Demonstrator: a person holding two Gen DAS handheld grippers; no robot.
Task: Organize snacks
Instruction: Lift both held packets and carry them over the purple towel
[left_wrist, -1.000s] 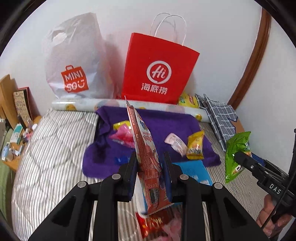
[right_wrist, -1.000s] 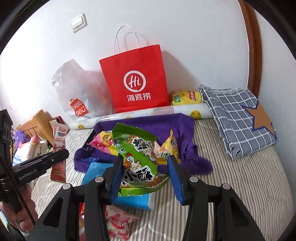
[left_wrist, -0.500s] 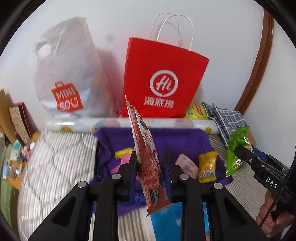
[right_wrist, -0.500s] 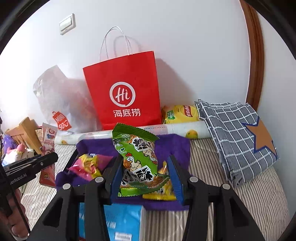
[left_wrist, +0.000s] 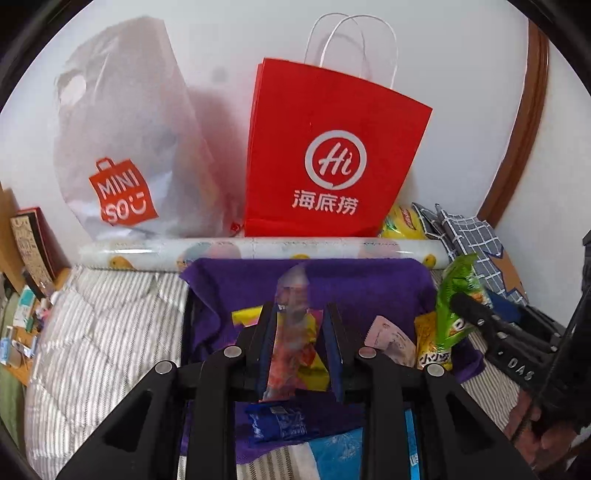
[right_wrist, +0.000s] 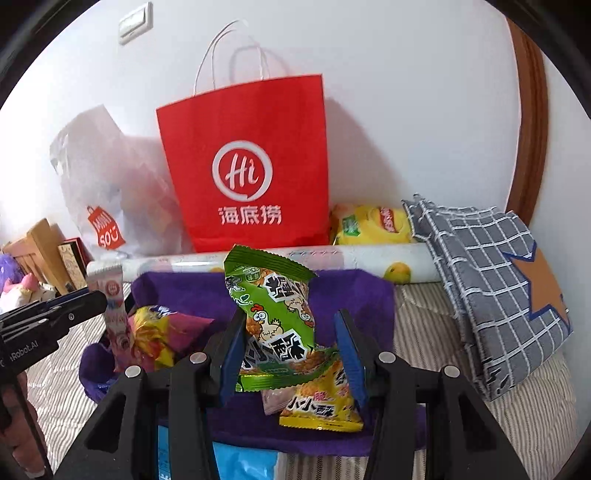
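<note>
My left gripper (left_wrist: 300, 350) is shut on a narrow red-and-white snack packet (left_wrist: 295, 332), which is motion-blurred and stands over the purple cloth (left_wrist: 369, 284). My right gripper (right_wrist: 291, 354) is shut on a green snack packet (right_wrist: 273, 314) with a chicken print, held upright above the same cloth (right_wrist: 362, 295). Each view shows the other gripper at its edge: the right gripper (left_wrist: 465, 306) with its green packet (left_wrist: 458, 291), and the left gripper (right_wrist: 74, 306) with its packet (right_wrist: 110, 295). A red paper bag (left_wrist: 332, 147) (right_wrist: 251, 166) and a white plastic bag (left_wrist: 122, 147) stand against the wall.
On the cloth lie a yellow packet (right_wrist: 321, 402), a pink-and-yellow packet (right_wrist: 162, 332), a pale pink packet (left_wrist: 388, 336) and a blue packet (left_wrist: 277, 424). A printed paper roll (left_wrist: 258, 251) lies before the bags. A yellow chip bag (right_wrist: 373, 225) and a checked cloth (right_wrist: 491, 288) lie at the right.
Both grippers have moved forward toward the bags with their packets; the purple cloth and bags now look closer. The left packet now looks shorter and blurred.
</note>
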